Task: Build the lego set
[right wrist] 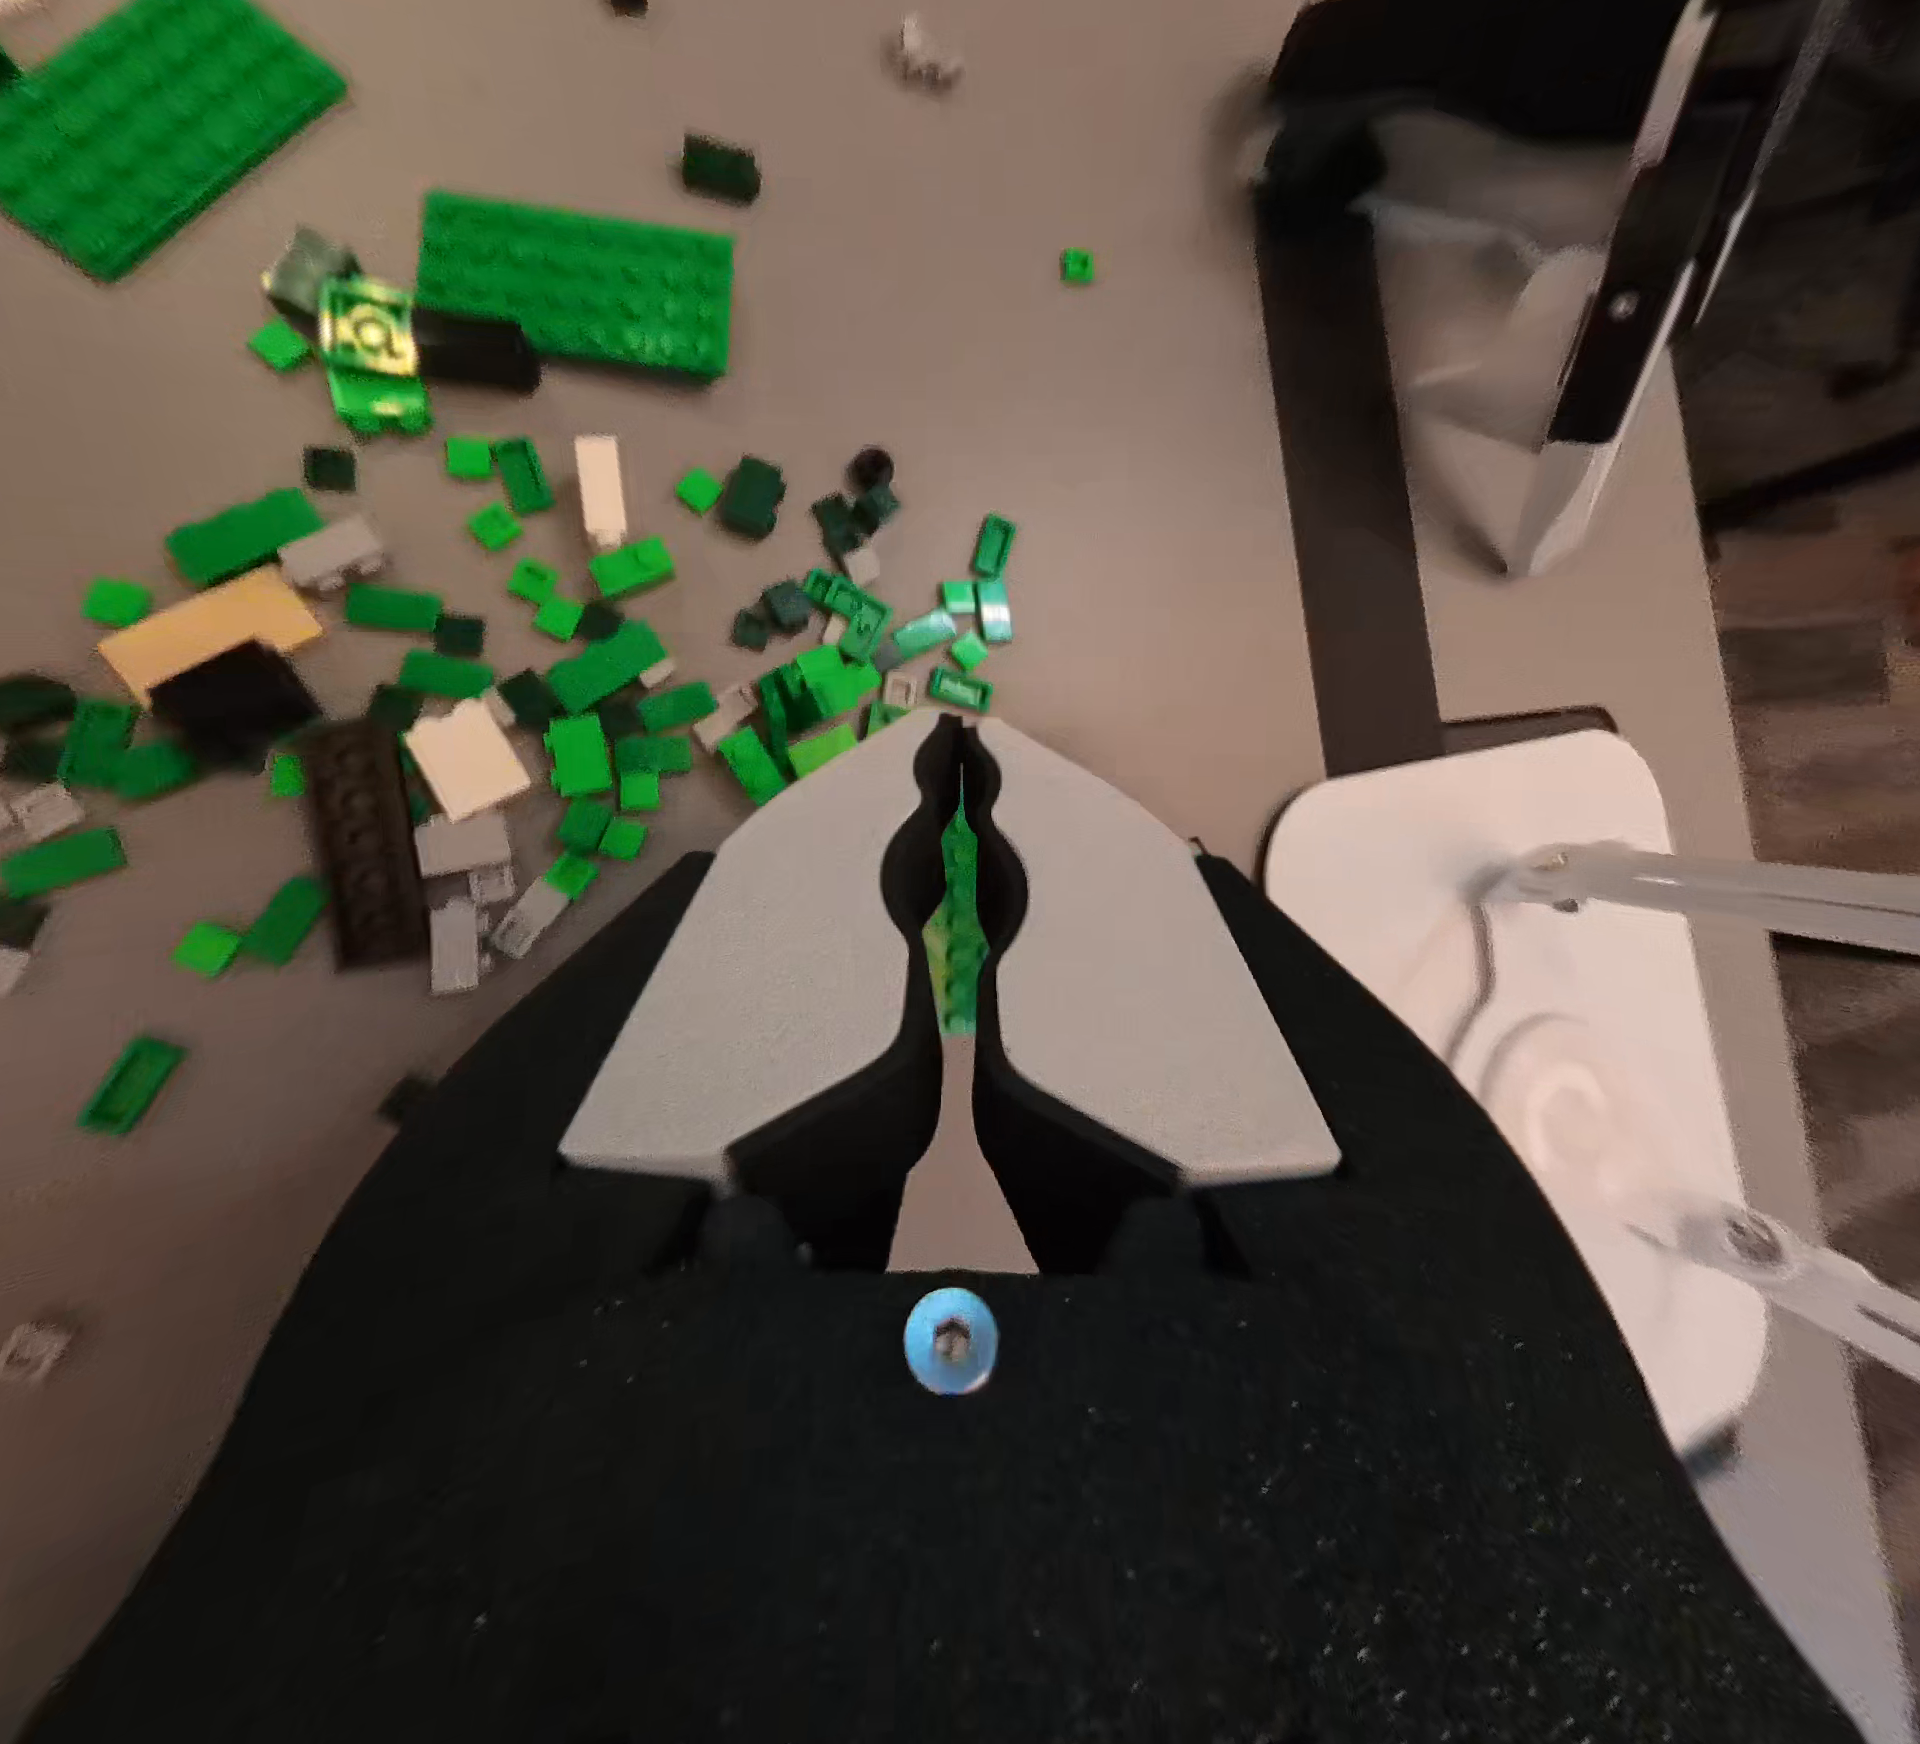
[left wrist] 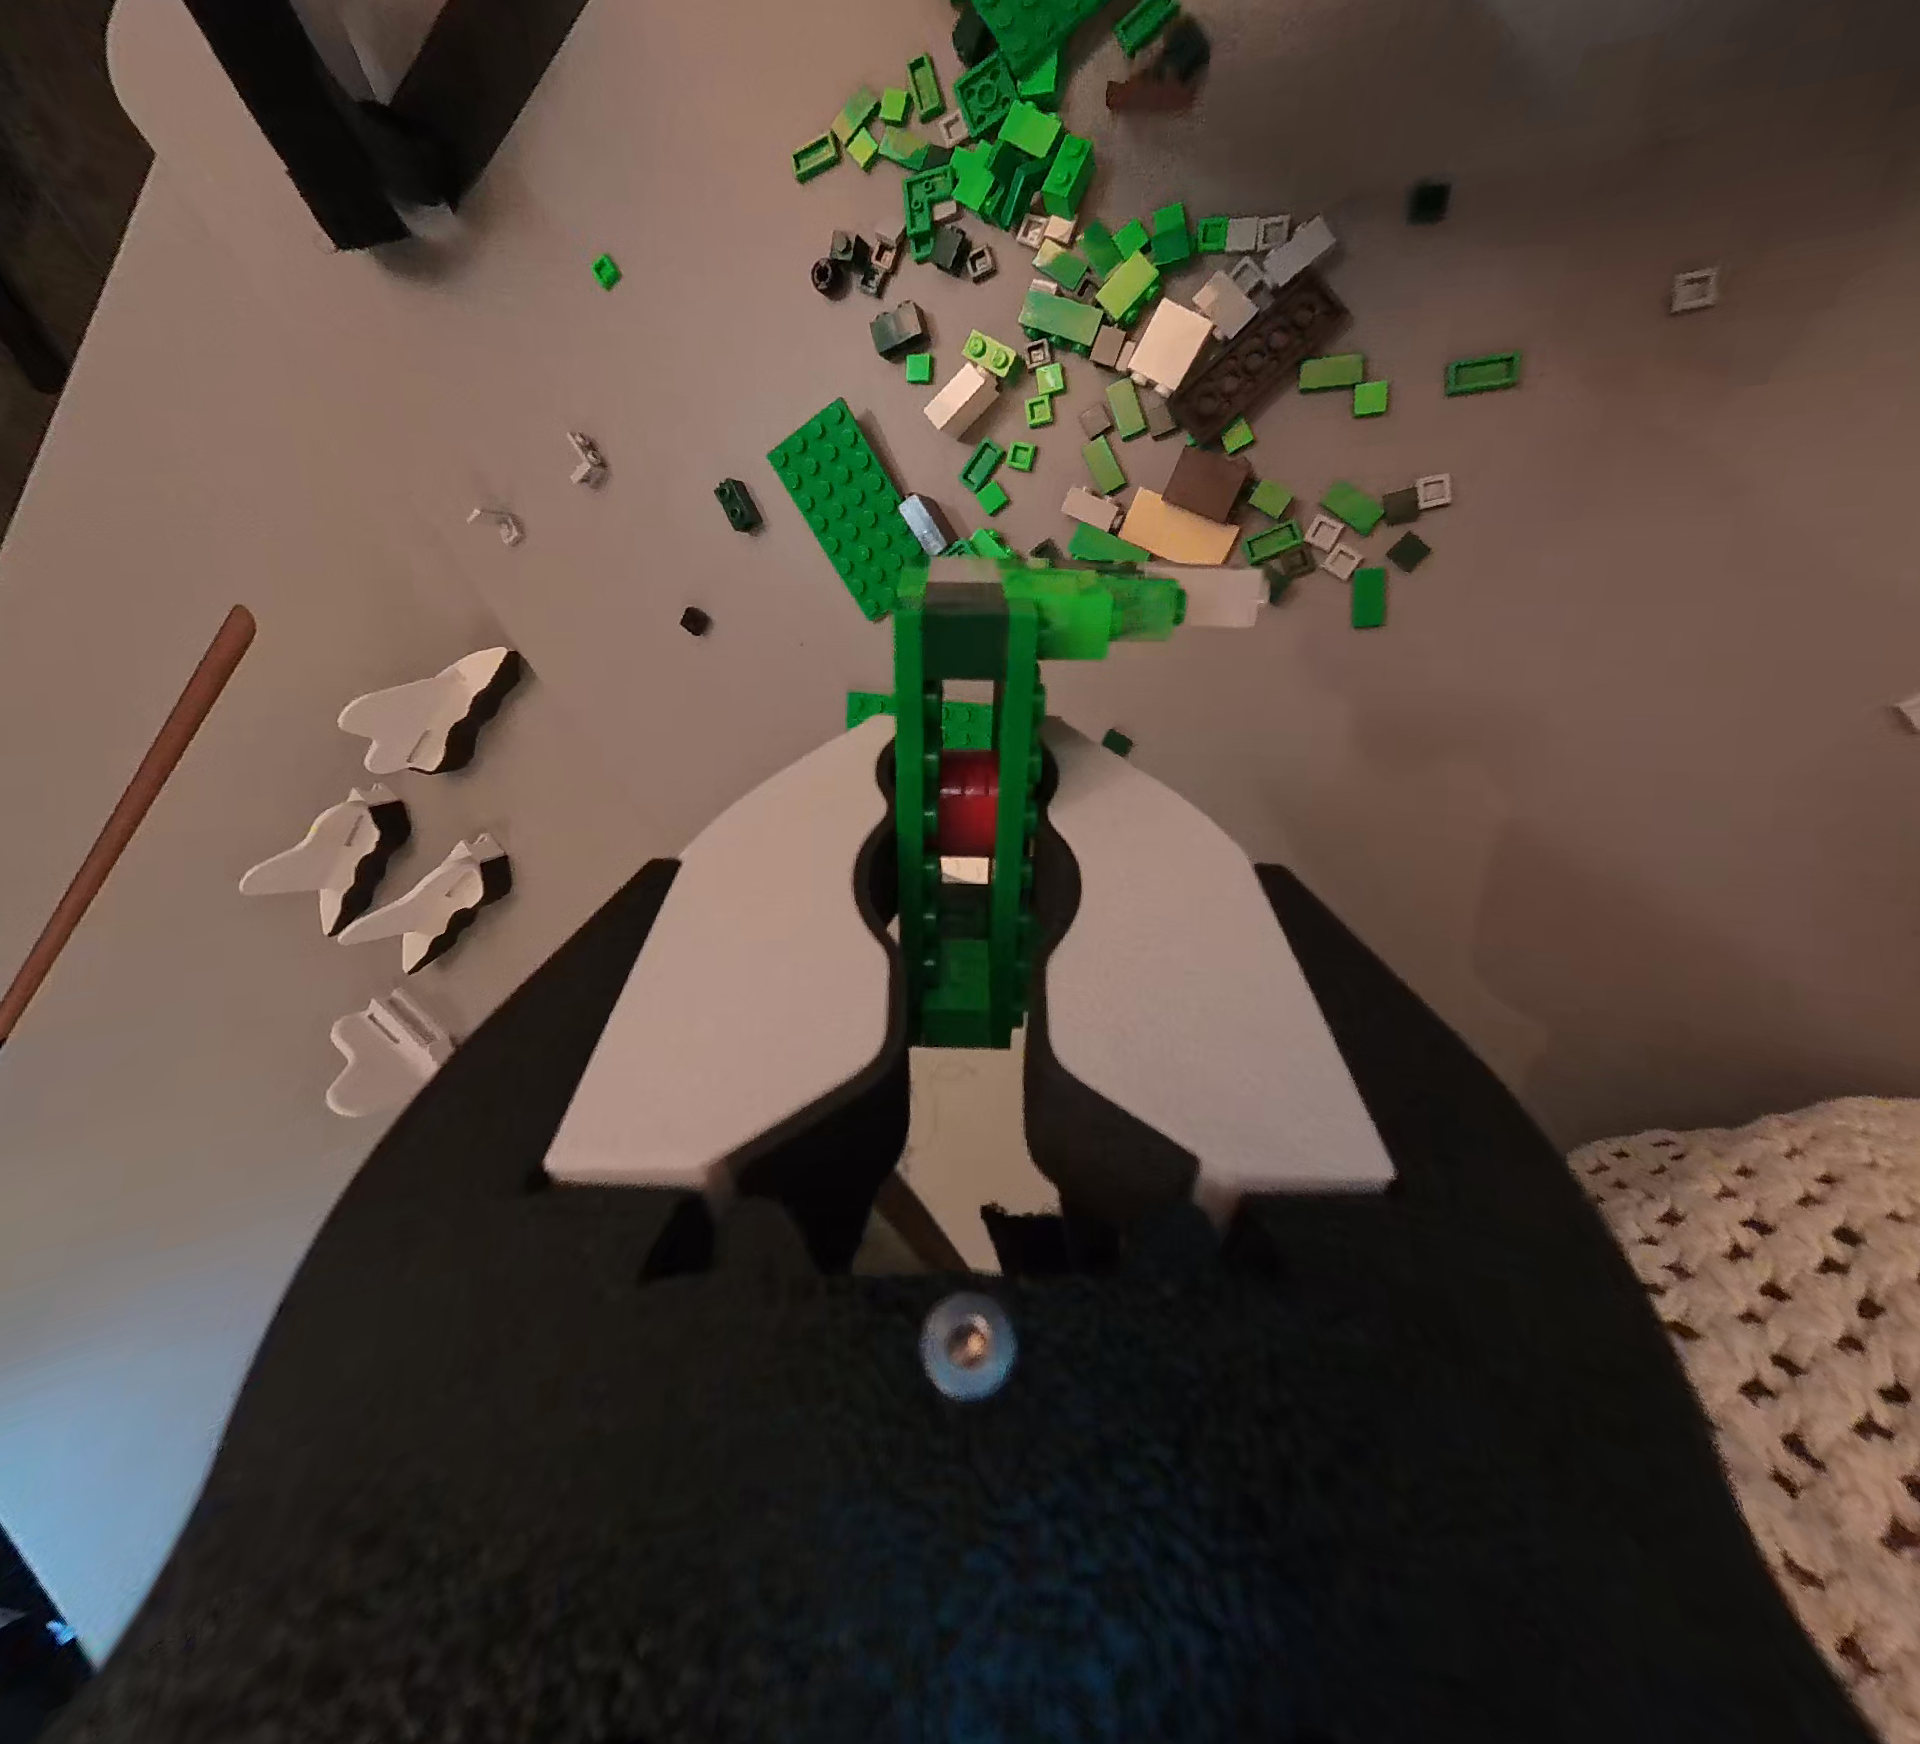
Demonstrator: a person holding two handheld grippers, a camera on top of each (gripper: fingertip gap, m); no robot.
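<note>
My left gripper (left wrist: 966, 749) is shut on a tall green lego assembly (left wrist: 966, 863) with a red round piece (left wrist: 968, 806) inside and a translucent green piece (left wrist: 1112, 614) at its top, held above the table. My right gripper (right wrist: 958, 733) is shut on a thin green plate (right wrist: 958, 925), seen edge-on between the jaws. A scattered pile of green, grey, white and black lego pieces (left wrist: 1122, 323) lies on the grey table ahead and also shows in the right wrist view (right wrist: 582, 686), which is blurred. A flat green plate (left wrist: 847, 489) lies beside the pile; it also shows in the right wrist view (right wrist: 577, 286).
Several white shuttle-shaped pieces (left wrist: 416, 821) and a brown stick (left wrist: 125, 821) lie at left. A black frame leg (left wrist: 301, 53) stands at upper left. A cream knitted cloth (left wrist: 1766, 1382) is at lower right. A white lamp base (right wrist: 1507, 1019) and dark post (right wrist: 1340, 499) sit right. The grippers' ends are close to 20 cm from one another.
</note>
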